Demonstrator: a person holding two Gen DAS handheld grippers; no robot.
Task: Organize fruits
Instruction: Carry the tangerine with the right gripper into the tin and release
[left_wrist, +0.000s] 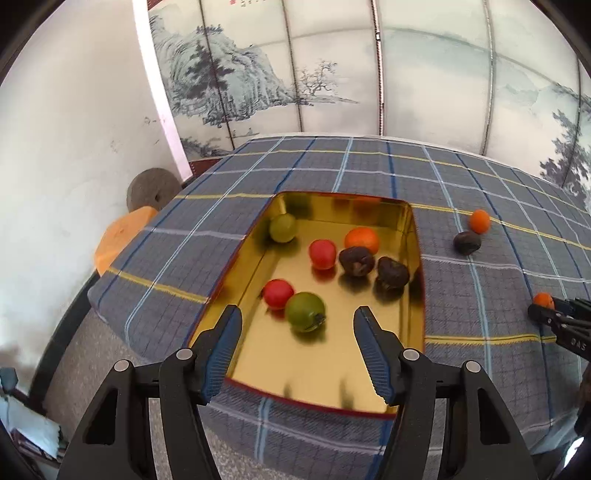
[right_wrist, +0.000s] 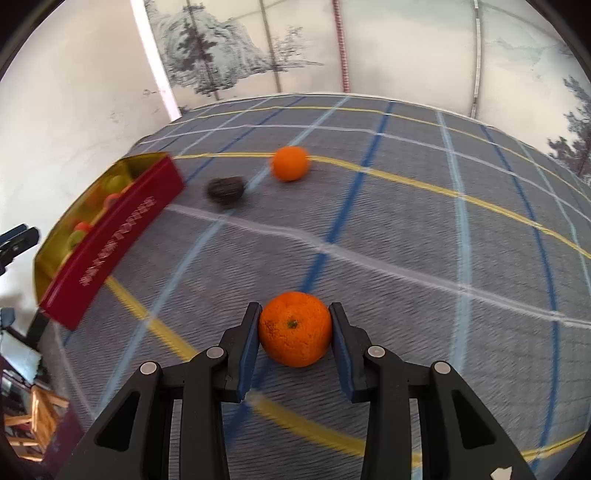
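Note:
A gold tin tray with red outer walls (left_wrist: 415, 236) (right_wrist: 122, 236) lies on the plaid tablecloth and holds several fruits: a green one (left_wrist: 305, 312), red ones (left_wrist: 277, 293), an orange (left_wrist: 362, 240) and dark ones (left_wrist: 356, 260). My left gripper (left_wrist: 297, 325) hangs open over the tray's near end, just in front of the green fruit and holding nothing. My right gripper (right_wrist: 293, 325) is shut on an orange (right_wrist: 294, 328); in the left wrist view that orange (left_wrist: 543, 300) shows at the right edge. Another orange (right_wrist: 290, 163) (left_wrist: 479, 220) and a dark fruit (right_wrist: 225, 189) (left_wrist: 467, 242) lie loose on the cloth.
The plaid tablecloth (left_wrist: 332, 173) (right_wrist: 406, 240) covers the table. A painted folding screen (left_wrist: 332, 66) stands behind it and a white wall (left_wrist: 74, 129) is at the left. Past the table's left edge sit an orange stool (left_wrist: 118, 236) and a grey round stone (left_wrist: 153, 189).

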